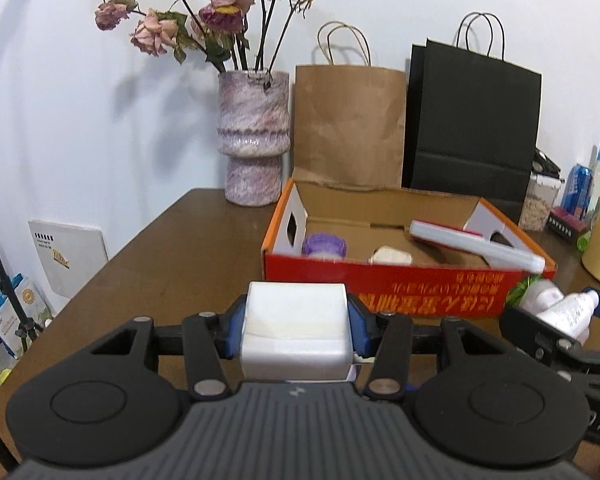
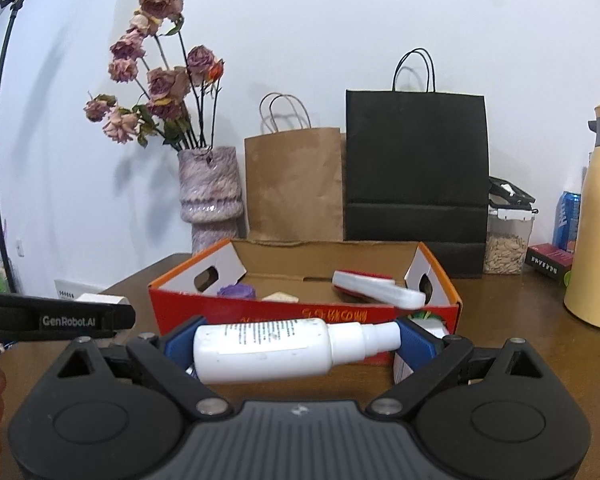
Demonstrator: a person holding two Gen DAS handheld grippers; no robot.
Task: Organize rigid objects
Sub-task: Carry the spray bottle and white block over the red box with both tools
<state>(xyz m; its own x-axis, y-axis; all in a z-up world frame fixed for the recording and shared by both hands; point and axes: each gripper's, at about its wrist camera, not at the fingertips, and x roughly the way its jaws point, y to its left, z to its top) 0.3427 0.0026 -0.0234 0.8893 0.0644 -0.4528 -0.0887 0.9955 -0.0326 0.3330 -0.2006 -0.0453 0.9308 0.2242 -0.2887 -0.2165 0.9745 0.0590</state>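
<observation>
A brown surface [image 1: 172,248] is backed by a white wall. A red cardboard box [image 2: 300,312] is set on it. A white block [image 1: 296,328] is clamped in the left claw [image 1: 296,330], a white bottle [image 2: 268,350] crosswise in the right claw [image 2: 296,346], both before the box.

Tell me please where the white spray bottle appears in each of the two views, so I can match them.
Left wrist view: white spray bottle at the right edge, low, held in the other tongs, beside the red box.
Right wrist view: white spray bottle at the centre, lying crosswise in the right tongs.
Shared landmark: the black paper bag behind the box.
</observation>
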